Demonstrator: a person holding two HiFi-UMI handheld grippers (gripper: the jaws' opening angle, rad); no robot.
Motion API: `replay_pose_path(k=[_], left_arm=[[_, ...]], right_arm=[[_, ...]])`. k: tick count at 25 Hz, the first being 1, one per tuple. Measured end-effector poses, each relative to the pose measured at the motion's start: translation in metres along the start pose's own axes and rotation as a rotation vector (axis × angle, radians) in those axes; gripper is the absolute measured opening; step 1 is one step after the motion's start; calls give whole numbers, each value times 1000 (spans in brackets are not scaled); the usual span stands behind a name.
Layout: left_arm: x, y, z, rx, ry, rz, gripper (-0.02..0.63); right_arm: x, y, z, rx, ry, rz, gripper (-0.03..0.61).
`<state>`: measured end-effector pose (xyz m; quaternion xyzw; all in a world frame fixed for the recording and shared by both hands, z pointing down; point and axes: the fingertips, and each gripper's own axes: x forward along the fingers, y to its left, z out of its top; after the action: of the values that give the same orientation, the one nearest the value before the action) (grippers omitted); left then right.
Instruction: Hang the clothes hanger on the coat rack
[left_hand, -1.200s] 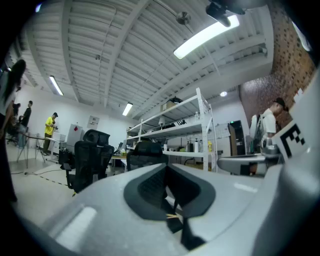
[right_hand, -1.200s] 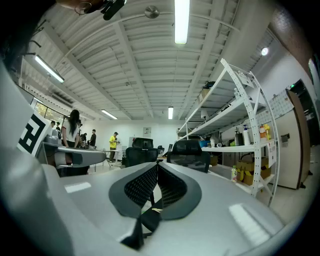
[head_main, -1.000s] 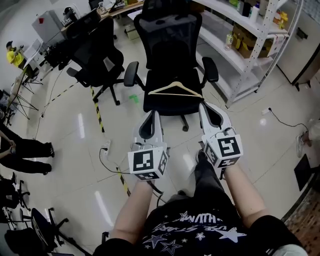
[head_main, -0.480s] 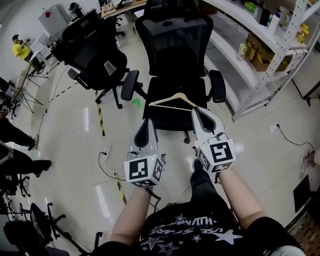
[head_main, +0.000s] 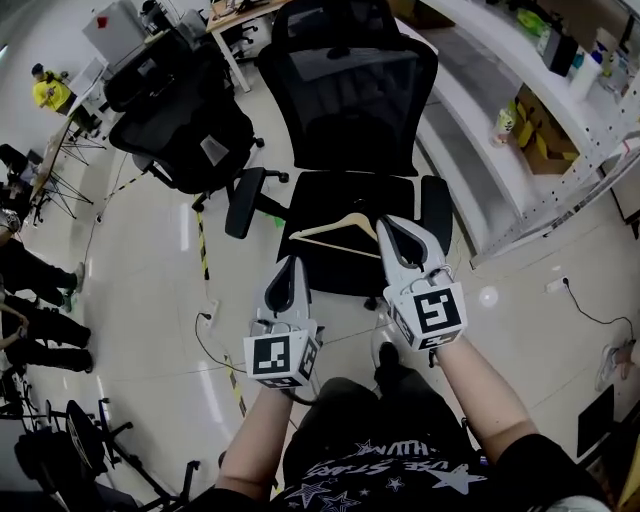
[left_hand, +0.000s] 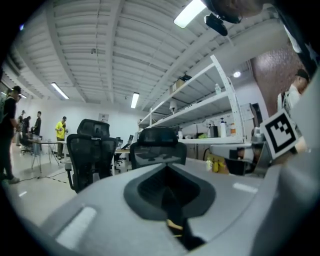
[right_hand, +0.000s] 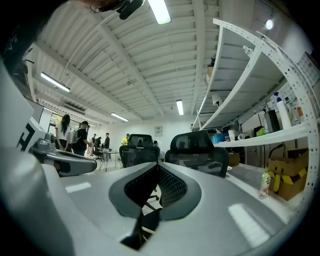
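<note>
Currently the clothes hanger (head_main: 322, 224) lies flat on the chair seat (head_main: 330, 272), long axis nine-to-three, hook toward twelve. The left hand-held gripper (head_main: 288, 262) and right hand-held gripper (head_main: 388, 222) are closed, empty.

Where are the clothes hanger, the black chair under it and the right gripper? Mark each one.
clothes hanger (head_main: 322, 229): head view, on one sloping wooden arm.
black chair (head_main: 350, 105): head view, on the mesh backrest.
right gripper (head_main: 388, 226): head view, at the tips of its shut jaws.
</note>
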<state>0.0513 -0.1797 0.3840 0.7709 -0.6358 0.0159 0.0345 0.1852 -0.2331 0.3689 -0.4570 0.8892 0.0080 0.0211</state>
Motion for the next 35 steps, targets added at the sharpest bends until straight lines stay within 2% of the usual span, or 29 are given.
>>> replay_pose_path(k=[4, 10, 15, 19, 23, 28, 31, 35], left_arm=[[25, 3, -2, -6, 32, 10, 5], [72, -2, -36, -56, 89, -105, 5], [112, -1, -81, -56, 135, -208, 5], [141, 11, -119, -84, 201, -249, 5], [161, 26, -162, -65, 256, -286, 5], [173, 43, -215, -80, 344, -302, 5], [180, 53, -241, -59, 366, -295, 5], [186, 56, -271, -59, 413, -312, 5]], right_arm=[[13, -18, -22, 20, 40, -9, 8], [32, -19, -65, 42, 128, -41, 6], [52, -28, -98, 42, 156, -111, 6], [73, -33, -139, 58, 207, -124, 8], [91, -31, -186, 71, 266, -111, 9], [100, -28, -237, 131, 345, -135, 78], [105, -27, -267, 141, 401, -135, 117], [106, -28, -315, 162, 511, -134, 166]])
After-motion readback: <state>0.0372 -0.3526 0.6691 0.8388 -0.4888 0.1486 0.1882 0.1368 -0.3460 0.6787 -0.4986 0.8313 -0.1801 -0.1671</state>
